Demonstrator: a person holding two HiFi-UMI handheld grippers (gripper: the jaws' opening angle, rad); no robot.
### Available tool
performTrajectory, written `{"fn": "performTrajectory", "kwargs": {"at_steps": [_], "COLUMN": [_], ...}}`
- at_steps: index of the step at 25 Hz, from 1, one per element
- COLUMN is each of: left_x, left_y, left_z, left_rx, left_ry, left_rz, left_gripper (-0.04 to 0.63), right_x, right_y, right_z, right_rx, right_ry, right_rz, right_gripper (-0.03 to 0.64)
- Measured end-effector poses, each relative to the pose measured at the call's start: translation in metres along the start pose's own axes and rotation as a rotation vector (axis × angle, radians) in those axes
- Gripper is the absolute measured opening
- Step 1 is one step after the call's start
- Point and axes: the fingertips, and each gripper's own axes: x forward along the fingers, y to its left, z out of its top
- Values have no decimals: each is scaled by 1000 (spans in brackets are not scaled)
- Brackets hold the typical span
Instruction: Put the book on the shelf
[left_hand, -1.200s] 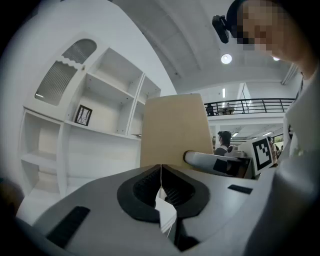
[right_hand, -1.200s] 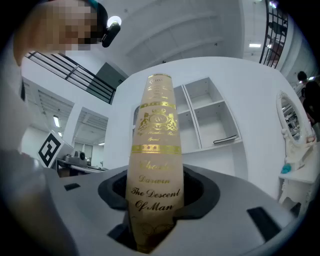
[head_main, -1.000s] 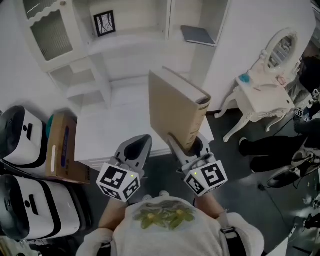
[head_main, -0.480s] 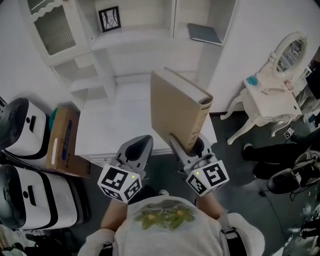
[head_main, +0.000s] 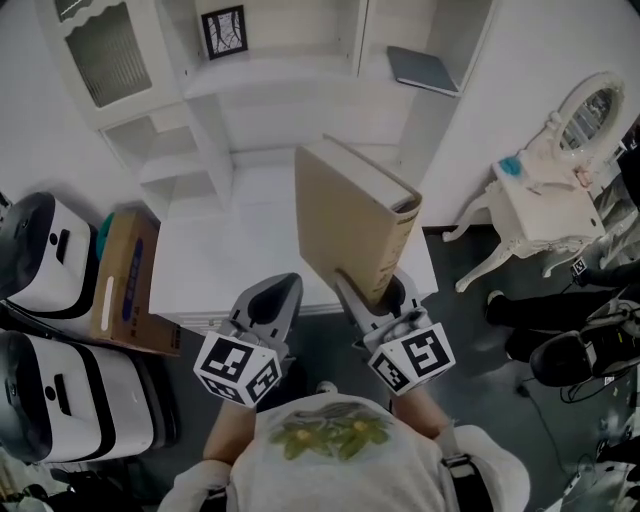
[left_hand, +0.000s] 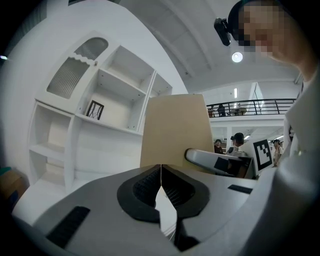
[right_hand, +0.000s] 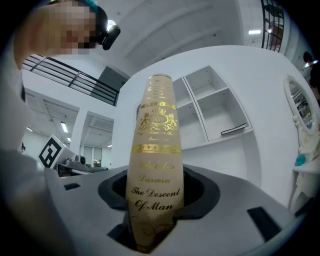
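A thick tan book (head_main: 350, 225) with gold lettering on its spine (right_hand: 156, 165) stands upright in my right gripper (head_main: 372, 296), whose jaws are shut on its lower end. It hangs in front of the white shelf unit (head_main: 270, 80), above the low white counter (head_main: 215, 255). My left gripper (head_main: 268, 300) sits just left of the book, shut and holding nothing; its dark pads (left_hand: 161, 187) meet in a thin line. In the left gripper view the book's tan cover (left_hand: 175, 130) rises just past the jaws.
A framed picture (head_main: 224, 30) and a flat grey book (head_main: 425, 68) rest on upper shelves. A cardboard box (head_main: 125, 285) and white machines (head_main: 40, 260) stand at the left. A white dressing table with mirror (head_main: 545, 200) is at the right. People stand in the background (left_hand: 237, 142).
Both grippers and the book have shifted slightly towards the shelf unit and a little lower; the grip on the book is unchanged.
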Motion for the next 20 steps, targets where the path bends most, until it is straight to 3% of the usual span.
{"fn": "performTrajectory", "kwargs": {"at_steps": [20], "left_x": [43], "left_y": [116], "left_z": [28], "left_rx": [-20], "left_ry": [0], "left_rz": [-60], "left_gripper": [31], "right_x": [115], "right_y": [-23], "right_z": [4], "right_rx": [-54], "right_ry": [-46], "right_rz": [-124], "right_gripper": [225]}}
